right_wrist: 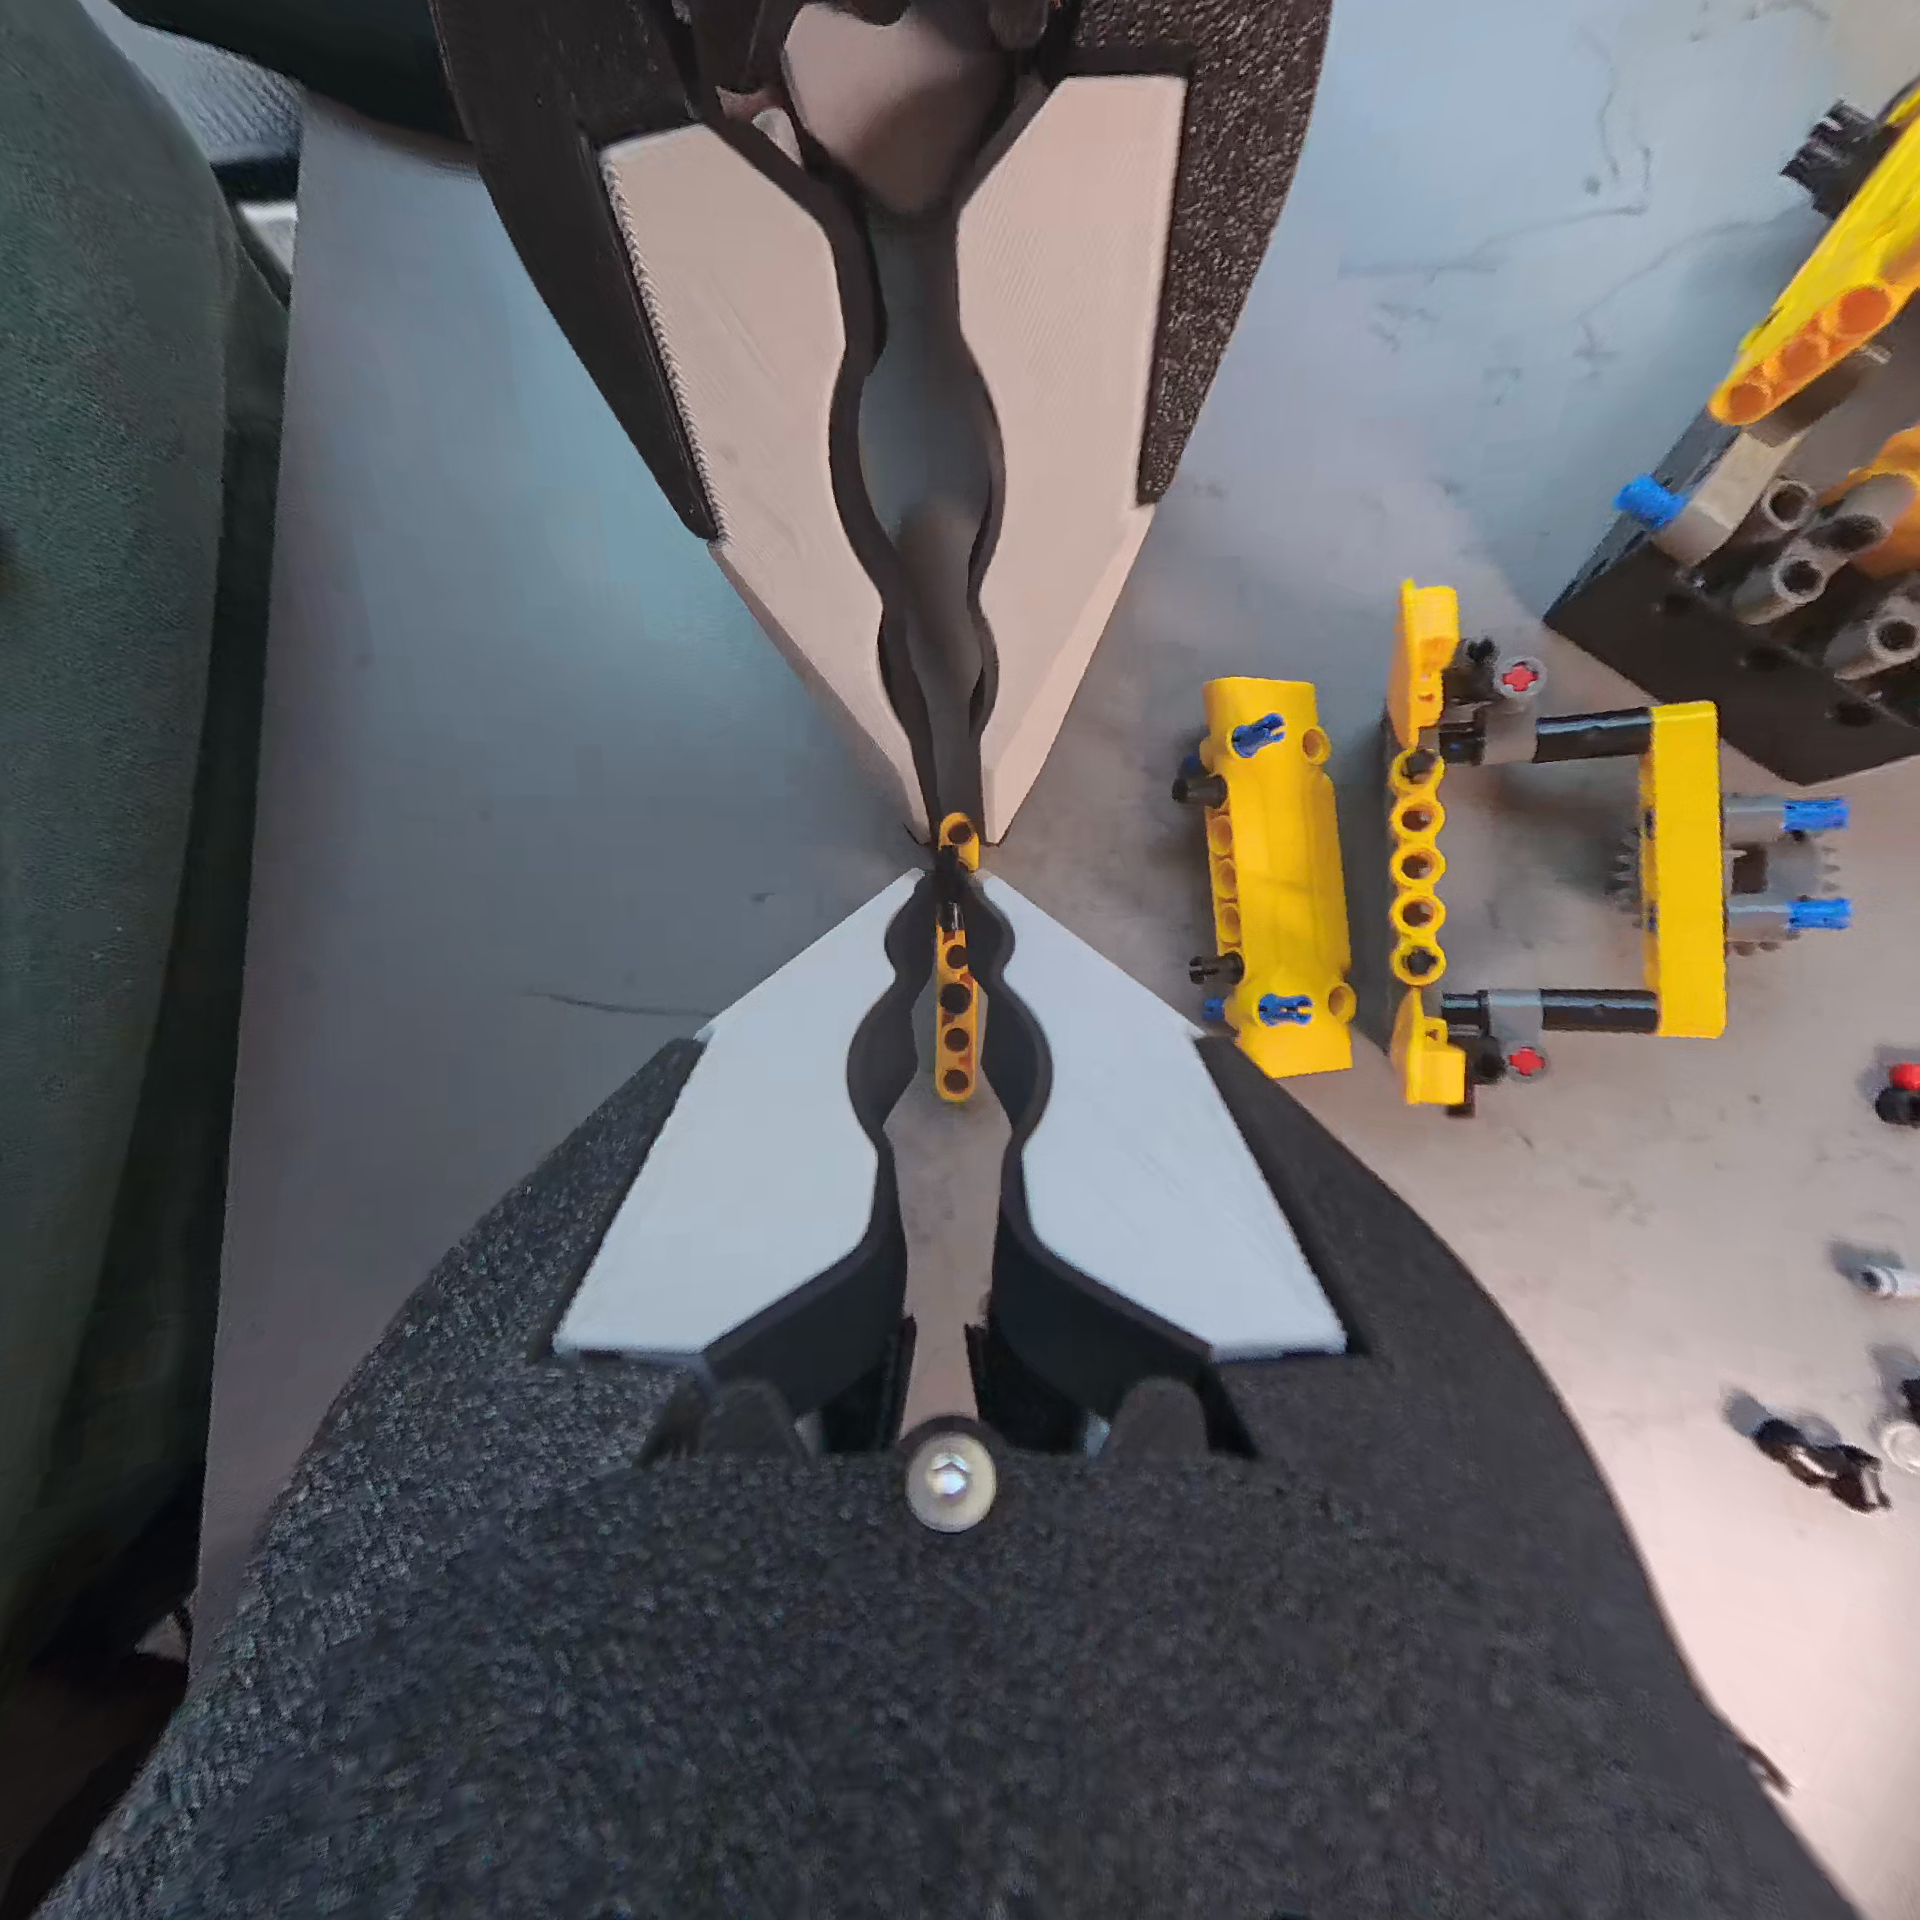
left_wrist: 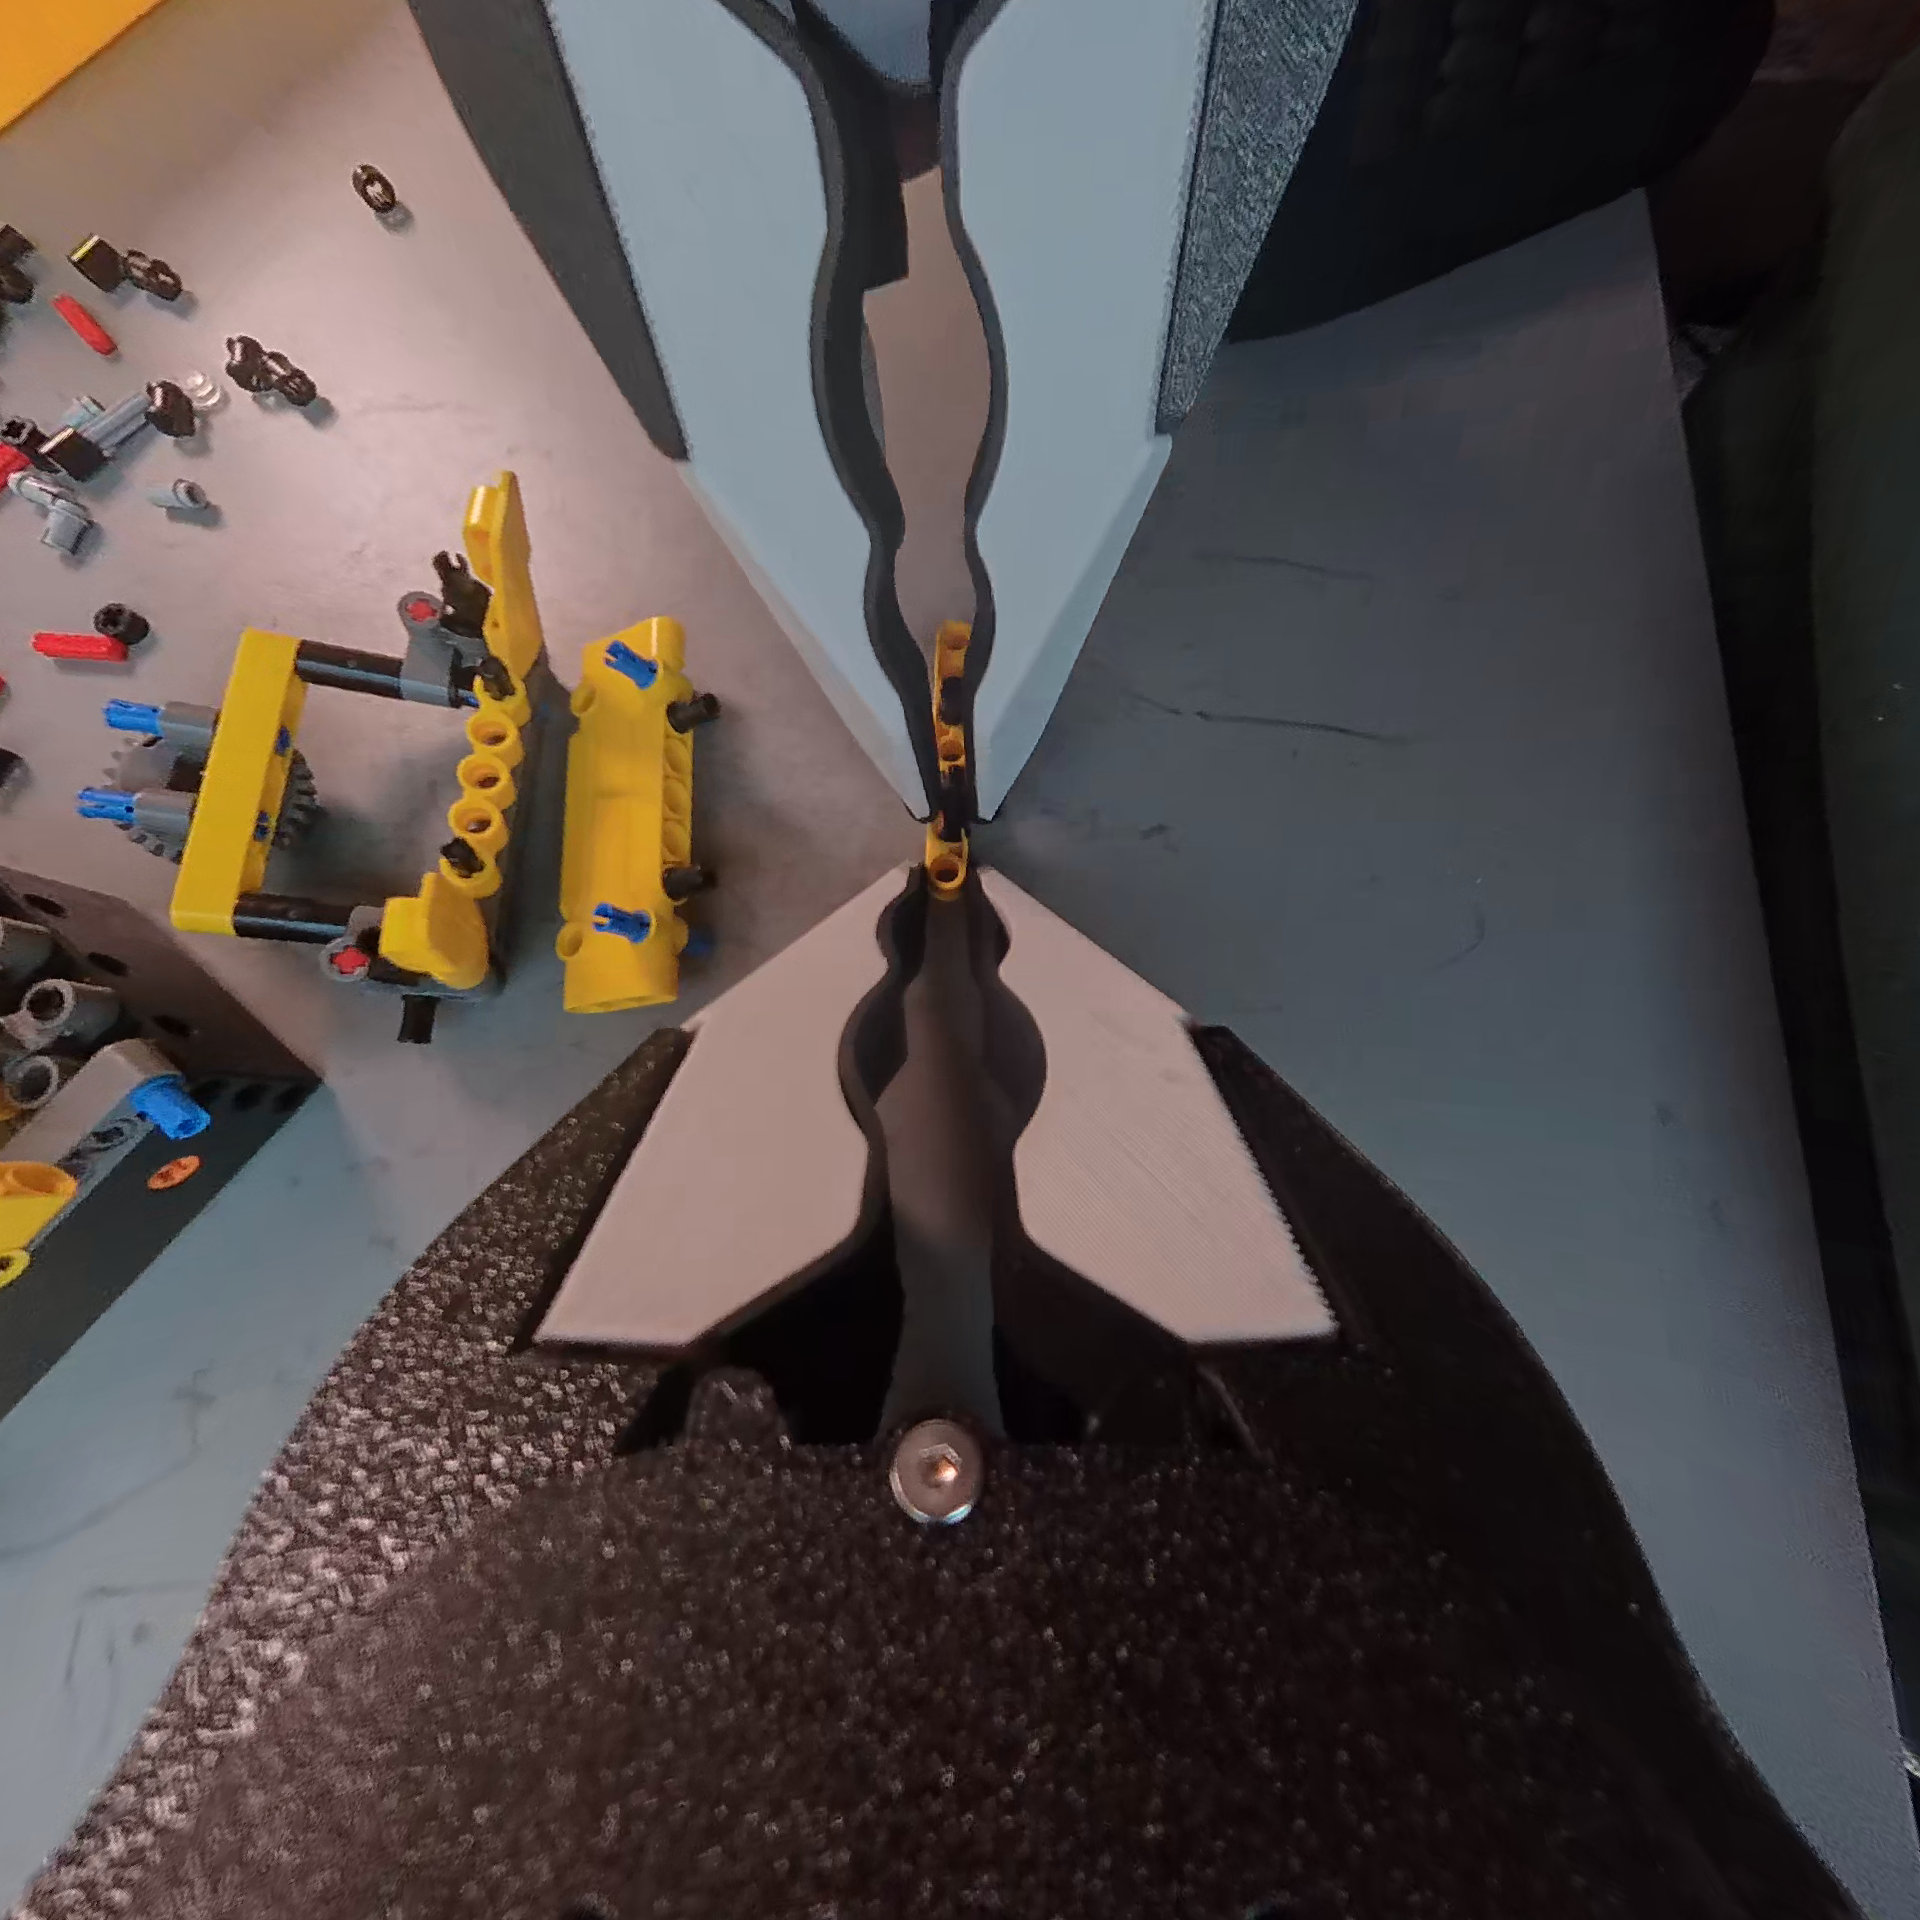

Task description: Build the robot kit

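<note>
My two grippers meet tip to tip over the grey table (left_wrist: 1403, 935).

My right gripper (right_wrist: 951, 868) and left gripper (left_wrist: 948, 873) both pinch one thin yellow holed beam (right_wrist: 954, 1023), jaws nearly closed on it, near the table's edge; the yellow frame assembly (right_wrist: 1558, 868) lies farther in, small loose pins (left_wrist: 114, 416) beyond.

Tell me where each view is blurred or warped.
Left wrist view: sharp around the yellow beam at the left gripper; fisheye bends the table edge. Right wrist view: loose pieces at the right edge smear; the right gripper stays crisp.
</note>
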A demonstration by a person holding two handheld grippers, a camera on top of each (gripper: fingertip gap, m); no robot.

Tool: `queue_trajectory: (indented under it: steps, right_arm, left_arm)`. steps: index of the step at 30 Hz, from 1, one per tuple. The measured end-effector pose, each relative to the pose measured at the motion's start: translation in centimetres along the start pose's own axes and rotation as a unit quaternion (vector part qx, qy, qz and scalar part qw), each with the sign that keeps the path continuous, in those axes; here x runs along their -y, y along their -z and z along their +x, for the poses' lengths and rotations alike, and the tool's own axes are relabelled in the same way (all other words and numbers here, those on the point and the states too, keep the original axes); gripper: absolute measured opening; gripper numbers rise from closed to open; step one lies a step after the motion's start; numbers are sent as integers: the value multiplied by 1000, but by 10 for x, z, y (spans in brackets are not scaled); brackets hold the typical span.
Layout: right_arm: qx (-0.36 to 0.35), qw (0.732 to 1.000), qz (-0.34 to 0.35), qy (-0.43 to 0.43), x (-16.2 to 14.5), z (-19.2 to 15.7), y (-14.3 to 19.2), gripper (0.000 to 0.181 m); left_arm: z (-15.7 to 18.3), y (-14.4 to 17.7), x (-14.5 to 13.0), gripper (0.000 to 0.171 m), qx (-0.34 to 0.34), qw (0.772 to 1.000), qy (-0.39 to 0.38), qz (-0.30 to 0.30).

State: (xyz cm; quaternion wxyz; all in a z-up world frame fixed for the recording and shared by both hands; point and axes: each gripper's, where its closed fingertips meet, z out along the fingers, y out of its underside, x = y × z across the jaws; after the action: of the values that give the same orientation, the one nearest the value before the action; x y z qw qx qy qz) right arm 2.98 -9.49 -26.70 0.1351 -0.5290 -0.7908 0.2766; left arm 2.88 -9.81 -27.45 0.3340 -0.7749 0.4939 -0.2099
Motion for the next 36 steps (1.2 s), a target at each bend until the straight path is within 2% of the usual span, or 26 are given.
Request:
queue_trajectory:
  steps: [1,5,7,11,14,16,19,23,30,33,36]
  right_arm:
    - [0,1000,21,-9,0,0,1,4]
    - [17,991,119,-67,9,-3,7,4]
    - [5,984,162,-67,19,-1,17,4]
    - [18,956,275,-99,50,0,43,4]
    - [27,939,322,-114,63,-1,54,4]
    - [26,932,345,-112,68,-1,59,4]
    - [20,929,352,-111,69,0,63,4]
    - [8,940,329,-93,63,-2,60,4]
    - [-15,960,275,-50,58,-6,54,4]
    - [-18,961,272,-47,59,-5,56,4]
    - [-21,963,265,-41,59,-6,55,4]
  left_arm:
    - [0,0,0,6,0,1000,1,0]
    - [-3,2,-1,6,2,1000,10,1]
    - [-6,6,0,8,5,1000,14,12]
    - [-5,24,26,13,-17,995,30,98]
    - [-2,38,49,13,-23,985,29,169]
    - [-2,45,56,8,-23,980,33,194]
    - [-3,48,59,3,-27,978,44,204]
    - [-3,45,54,0,-24,982,36,186]
    - [0,39,47,0,-10,988,13,156]
    - [1,41,48,11,-11,987,9,160]
    - [0,45,52,7,-6,985,11,172]
